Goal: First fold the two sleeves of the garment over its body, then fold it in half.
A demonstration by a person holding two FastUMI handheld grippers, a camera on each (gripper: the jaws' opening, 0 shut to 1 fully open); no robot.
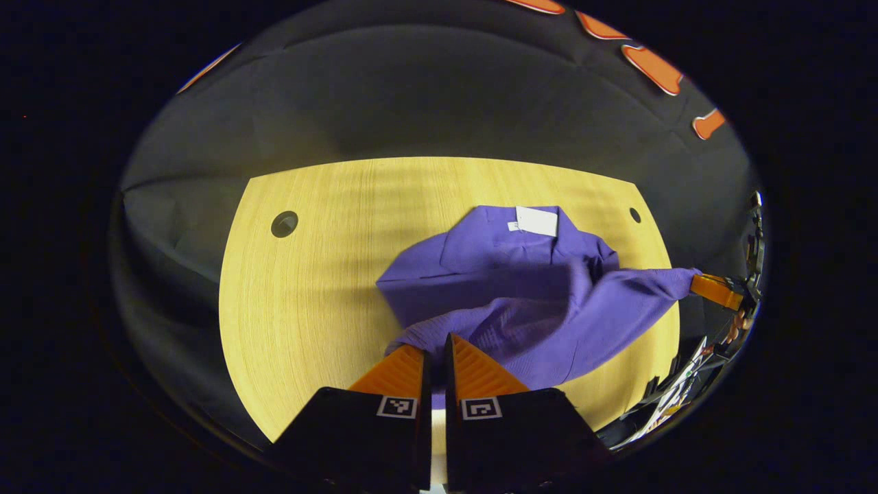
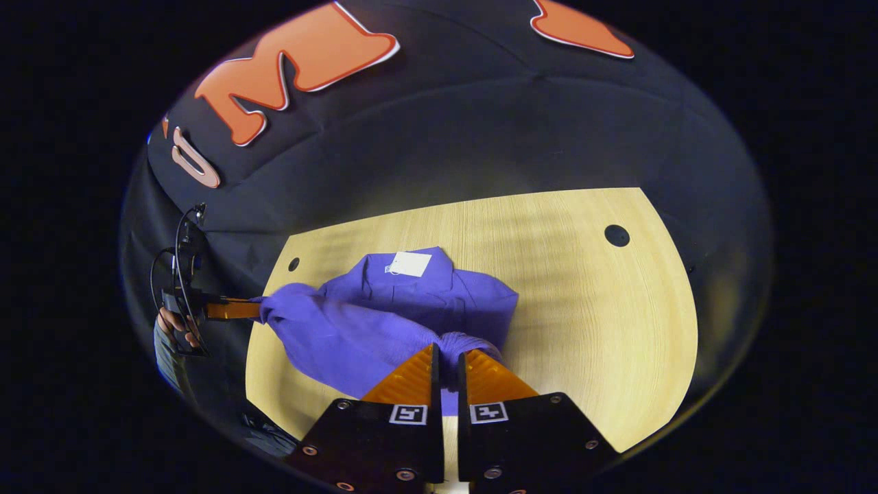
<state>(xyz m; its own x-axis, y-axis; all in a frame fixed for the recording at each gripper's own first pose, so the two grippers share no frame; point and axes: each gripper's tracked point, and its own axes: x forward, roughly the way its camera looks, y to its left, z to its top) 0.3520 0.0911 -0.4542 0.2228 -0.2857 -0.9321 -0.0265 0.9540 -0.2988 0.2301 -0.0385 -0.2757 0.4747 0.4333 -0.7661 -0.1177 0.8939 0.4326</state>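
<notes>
Spanning most of both views, the pale wooden bench (image 1: pixel 309 288) carries the purple garment (image 1: pixel 507 274), which lies partly flat on the board and partly lifted off it. Two round holes (image 1: pixel 284 224) pierce the bench near its far corners. The garment's far portion rests spread on the wood, while its near portion is raised into a stretched band between the two tools. In the left gripper view, the left tool (image 1: pixel 437 346) has its fingers pressed nearly together on a bunched end of the purple fabric close to the bench's near edge; farther off, at the right side of that view, the right tool (image 1: pixel 713 289) grips the other end of the band, beyond the bench's side edge. In the right gripper view, the right tool (image 2: pixel 447 357) likewise pinches a gathered lump of cloth between its almost closed fingers, and the left tool (image 2: pixel 233 309) appears at the left, clamped on the garment's other end, with a hand (image 2: pixel 177 324) holding it. A white tag (image 1: pixel 536 221) lies on the garment's flat far part.
</notes>
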